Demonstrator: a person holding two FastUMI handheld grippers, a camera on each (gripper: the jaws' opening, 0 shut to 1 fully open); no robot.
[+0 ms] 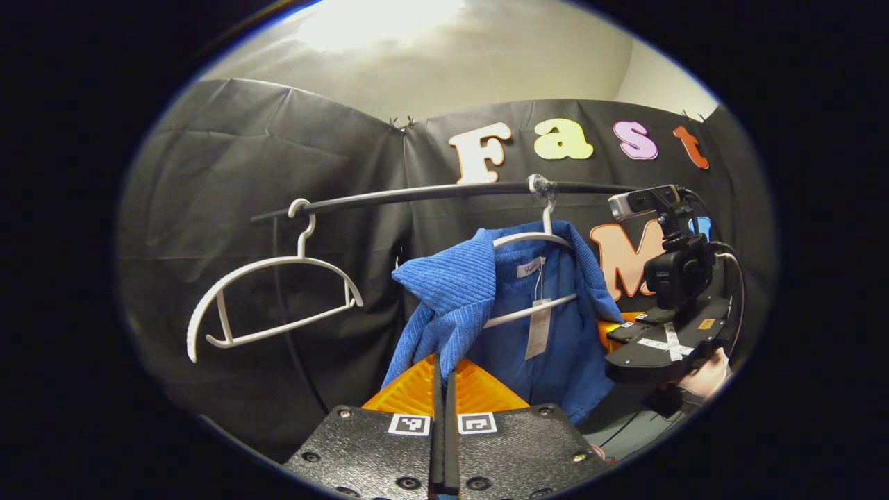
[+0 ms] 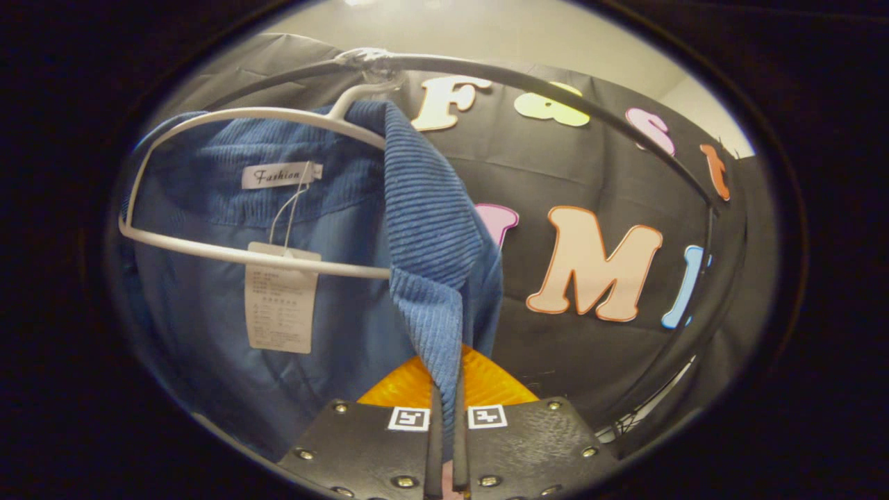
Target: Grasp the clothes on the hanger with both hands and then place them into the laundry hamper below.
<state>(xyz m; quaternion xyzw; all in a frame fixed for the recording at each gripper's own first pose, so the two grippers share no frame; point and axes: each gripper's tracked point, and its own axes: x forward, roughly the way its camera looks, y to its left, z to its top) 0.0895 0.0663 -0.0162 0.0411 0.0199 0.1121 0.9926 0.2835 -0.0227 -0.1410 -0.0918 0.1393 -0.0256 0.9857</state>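
1. A blue corduroy jacket [image 1: 535, 326] is seen hung on a white hanger [image 1: 531, 239] from a dark rail [image 1: 444, 191], against the black cloth wall of the booth
2. In the left gripper view, the left tongs [image 1: 444, 389] are seen brought together, their orange fingers [image 1: 410, 392] all but touching, and a fold of the jacket's left front edge is pinched between the tips
3. The cloth held there is drawn out from the hanger toward the camera, so that the ribbed outer face is turned forward
4. In the right gripper view, the right tongs [image 2: 444, 396] are closed on the other front edge of the jacket [image 2: 430, 236], a strip of ribbed cloth being clamped in the narrow slit between the two fingers
5. The hanger [image 2: 229, 187] is seen close up in that view, with the jacket's collar over it and a paper tag [image 2: 281, 298] hung on a string below the neck label
6. A second white hanger [image 1: 271, 295] is hung bare on the rail, well to the left of the jacket
7. In the left gripper view the right tongs' black body [image 1: 667, 333] is seen just right of the jacket, with part of a hand [image 1: 708, 375] under it
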